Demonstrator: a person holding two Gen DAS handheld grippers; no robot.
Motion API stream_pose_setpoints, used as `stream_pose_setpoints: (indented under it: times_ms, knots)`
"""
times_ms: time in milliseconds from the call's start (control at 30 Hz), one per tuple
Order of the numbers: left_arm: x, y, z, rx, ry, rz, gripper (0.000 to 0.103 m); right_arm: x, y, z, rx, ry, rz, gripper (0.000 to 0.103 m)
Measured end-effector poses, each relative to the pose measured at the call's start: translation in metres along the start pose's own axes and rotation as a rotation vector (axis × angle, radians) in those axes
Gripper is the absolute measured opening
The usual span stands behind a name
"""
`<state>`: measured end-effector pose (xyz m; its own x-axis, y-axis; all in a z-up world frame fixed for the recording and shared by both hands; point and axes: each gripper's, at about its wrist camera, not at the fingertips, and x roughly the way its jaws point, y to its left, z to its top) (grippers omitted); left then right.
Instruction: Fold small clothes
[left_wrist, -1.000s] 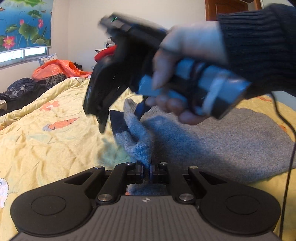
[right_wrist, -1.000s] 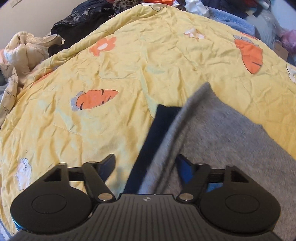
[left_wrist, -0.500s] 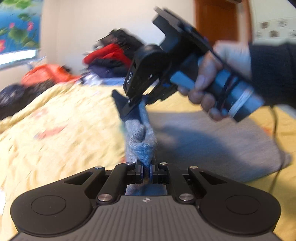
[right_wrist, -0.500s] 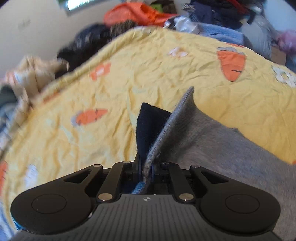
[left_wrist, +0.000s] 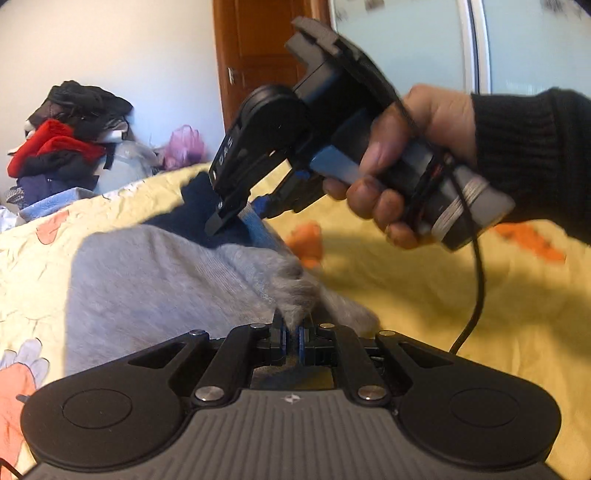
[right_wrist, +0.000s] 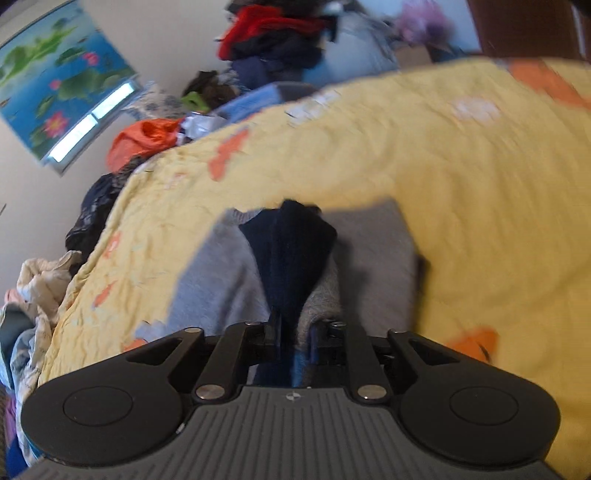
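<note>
A grey knit garment (left_wrist: 147, 280) with a dark navy band (left_wrist: 195, 218) lies on the yellow bedspread (left_wrist: 424, 295). My left gripper (left_wrist: 291, 332) is shut on a grey fold of its near edge. My right gripper (right_wrist: 293, 332) is shut on the navy band (right_wrist: 291, 251) and the grey cloth beside it, lifted above the rest of the garment (right_wrist: 218, 280). In the left wrist view the right gripper (left_wrist: 236, 218) is held by a hand over the far edge of the garment, pinching the navy band.
The yellow bedspread (right_wrist: 461, 177) has orange carrot prints. Piles of clothes (left_wrist: 62, 147) stand beyond the bed's far side, more clothes (right_wrist: 140, 136) along another side. A black cable (left_wrist: 476, 295) hangs from the right gripper. A wooden door (left_wrist: 258, 55) is behind.
My right gripper closed on the navy band and grey edge, and both grippers have lifted and carried that edge across the garment; both views have swung round.
</note>
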<state>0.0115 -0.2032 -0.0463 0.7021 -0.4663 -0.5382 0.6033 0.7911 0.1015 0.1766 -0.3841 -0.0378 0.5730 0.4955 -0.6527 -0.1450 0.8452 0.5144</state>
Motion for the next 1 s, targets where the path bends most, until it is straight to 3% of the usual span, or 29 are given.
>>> stream_pose_setpoints:
  times_ms: [167, 300, 367, 467, 600, 667, 700, 733, 767, 800, 833, 867, 900, 1000]
  knots:
    - [0.011, 0.001, 0.001, 0.031, 0.039, 0.007, 0.006, 0.000, -0.018, 0.002, 0.074, -0.072, 0.135, 0.050]
    - [0.020, -0.006, 0.004, 0.066, 0.064, -0.004, 0.006, 0.022, -0.016, 0.023, 0.068, -0.057, 0.117, 0.050]
    - [0.029, -0.010, 0.008, 0.094, 0.070, -0.007, 0.006, 0.034, -0.014, 0.030, 0.035, -0.045, 0.060, 0.020]
    - [0.036, -0.010, 0.008, 0.099, 0.069, -0.018, 0.006, 0.030, -0.010, 0.035, -0.030, -0.078, 0.044, 0.017]
    - [0.031, 0.000, 0.010, 0.059, 0.042, -0.052, 0.007, 0.041, -0.041, 0.028, 0.047, -0.080, -0.036, 0.016]
    - [0.008, 0.016, 0.007, 0.032, 0.006, -0.107, 0.010, 0.031, -0.048, 0.023, 0.150, -0.117, 0.009, 0.048]
    - [-0.006, 0.027, 0.005, 0.017, -0.013, -0.150, 0.012, 0.022, -0.050, 0.020, 0.197, -0.134, 0.037, 0.056]
    - [-0.020, 0.039, 0.002, -0.001, -0.027, -0.184, 0.022, 0.009, -0.050, 0.016, 0.217, -0.169, 0.071, 0.076]
    - [-0.035, 0.052, -0.001, -0.023, -0.042, -0.205, 0.044, -0.005, -0.048, 0.010, 0.218, -0.220, 0.088, 0.093]
    - [-0.048, 0.067, -0.004, -0.051, -0.064, -0.212, 0.061, -0.018, -0.046, 0.004, 0.210, -0.272, 0.086, 0.101]
    - [-0.058, 0.083, -0.008, -0.084, -0.086, -0.201, 0.093, -0.027, -0.044, -0.002, 0.191, -0.302, 0.076, 0.102]
    - [-0.067, 0.098, -0.010, -0.130, -0.113, -0.175, 0.100, -0.034, -0.043, -0.007, 0.167, -0.298, 0.064, 0.102]
    - [-0.073, 0.117, -0.012, -0.184, -0.135, -0.158, 0.099, -0.035, -0.042, -0.009, 0.147, -0.276, 0.043, 0.102]
    - [-0.055, 0.181, -0.004, -0.405, -0.095, -0.107, 0.099, -0.027, -0.044, -0.016, 0.116, -0.218, -0.010, 0.101]
